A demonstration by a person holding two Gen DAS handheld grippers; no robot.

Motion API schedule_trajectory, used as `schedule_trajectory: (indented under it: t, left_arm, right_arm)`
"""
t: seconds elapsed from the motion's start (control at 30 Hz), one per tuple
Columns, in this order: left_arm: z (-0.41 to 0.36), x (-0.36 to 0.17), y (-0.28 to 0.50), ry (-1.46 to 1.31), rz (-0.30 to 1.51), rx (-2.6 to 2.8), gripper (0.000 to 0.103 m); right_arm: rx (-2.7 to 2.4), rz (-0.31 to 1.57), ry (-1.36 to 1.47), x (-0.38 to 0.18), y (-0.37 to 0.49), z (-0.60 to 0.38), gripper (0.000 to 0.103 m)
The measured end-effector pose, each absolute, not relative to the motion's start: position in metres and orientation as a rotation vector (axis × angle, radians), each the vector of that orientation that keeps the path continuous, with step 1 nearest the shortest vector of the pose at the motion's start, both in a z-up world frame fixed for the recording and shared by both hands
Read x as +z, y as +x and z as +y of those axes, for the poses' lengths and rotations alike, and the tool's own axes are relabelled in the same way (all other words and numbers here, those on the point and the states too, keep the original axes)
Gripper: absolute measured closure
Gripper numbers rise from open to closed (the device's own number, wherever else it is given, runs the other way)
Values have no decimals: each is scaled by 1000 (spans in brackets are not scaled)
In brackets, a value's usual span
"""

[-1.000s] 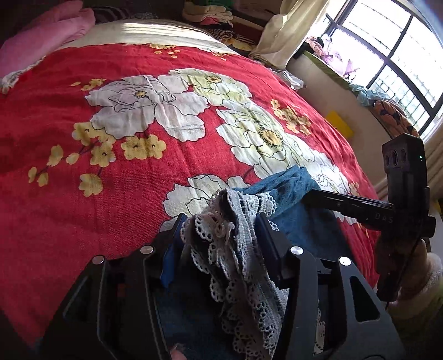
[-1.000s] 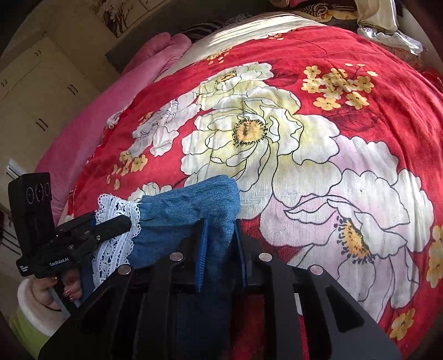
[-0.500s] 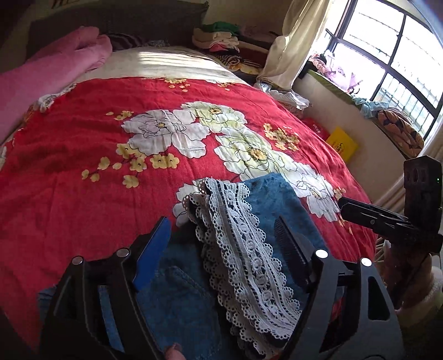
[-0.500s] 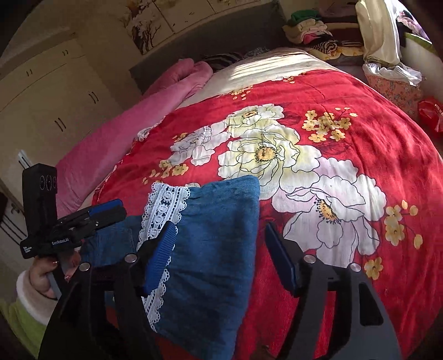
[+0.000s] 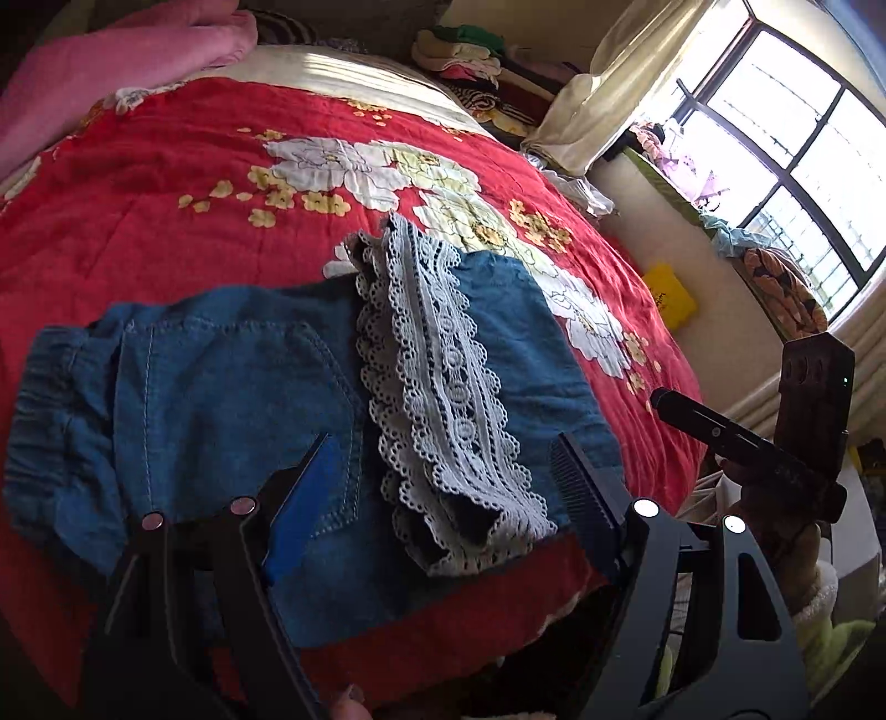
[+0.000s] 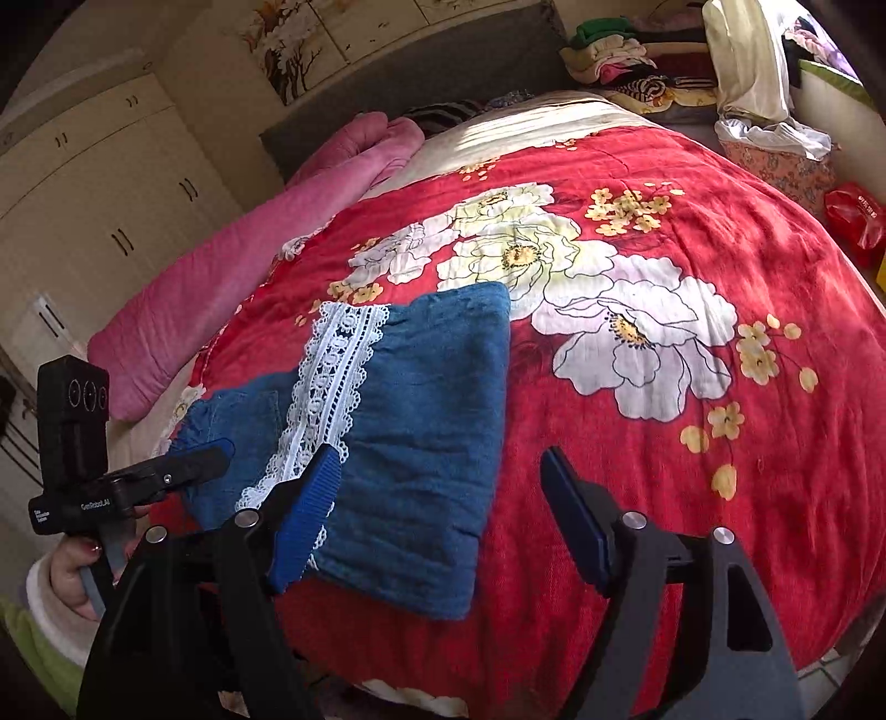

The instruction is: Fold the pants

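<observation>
The pants (image 5: 232,387), blue denim with a band of pale lace trim (image 5: 443,387), are lying folded on the red flowered blanket (image 5: 166,183) near the bed's near edge. In the left wrist view the elastic waistband is sitting toward the left, a stitched back pocket is facing up, and the lace is running across the middle of the pile, its lower end bunching close to the blanket's edge.

The left tool (image 5: 443,476) is hovering over the pants with its fingers spread wide, gripping nothing; one blue pad (image 5: 310,487) is showing above the pocket stitching. The right tool (image 6: 443,498) is likewise standing wide apart and holding nothing, its left pad (image 6: 310,509) overlapping the folded denim's near edge in the picture, its right pad over bare blanket.

Around the bed, a pink quilt (image 6: 232,266) is lying rolled along the far left side, stacked clothes (image 6: 620,50) are sitting at the head, and a cream curtain (image 5: 620,83) is hanging beside the window (image 5: 786,144). A yellow bag (image 5: 670,299) is lying on the floor by the bed's right side, a red bag (image 6: 853,216) further along. White wardrobe doors (image 6: 99,183) are standing beyond the quilt.
</observation>
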State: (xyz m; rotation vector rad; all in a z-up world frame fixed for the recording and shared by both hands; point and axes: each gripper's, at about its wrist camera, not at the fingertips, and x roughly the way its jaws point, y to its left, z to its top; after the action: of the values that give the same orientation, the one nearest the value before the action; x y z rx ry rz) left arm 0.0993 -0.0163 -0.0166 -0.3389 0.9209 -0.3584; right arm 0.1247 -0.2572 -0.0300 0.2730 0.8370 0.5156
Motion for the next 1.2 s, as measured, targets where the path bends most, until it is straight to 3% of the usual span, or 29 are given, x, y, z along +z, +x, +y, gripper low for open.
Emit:
schedule_trajectory:
  t: [0.3, 0.37, 0.43, 0.53, 0.6, 0.7, 1.2]
  left_arm:
    - [-29, -34, 92, -353, 978, -373, 33]
    - [-31, -41, 92, -363, 1001, -371, 47]
    - [-36, -46, 92, -348, 1017, -356, 53]
    - [-39, -51, 91, -329, 1021, -337, 70]
    - [-40, -52, 90, -321, 1016, -333, 76]
    - [-44, -50, 87, -299, 1014, -342, 85]
    - [-57, -54, 76, -206, 1010, -318, 83]
  right_arm:
    - [548, 883, 237, -49, 108, -248, 29]
    - [548, 917, 231, -59, 109, -245, 31]
    - [551, 943, 264, -69, 111, -245, 38]
    - [569, 983, 326, -82, 117, -246, 56]
    - [598, 993, 329, -86, 118, -242, 77]
    - [614, 970, 326, -84, 116, -240, 89]
    - [548, 976, 234, -87, 112, -248, 86]
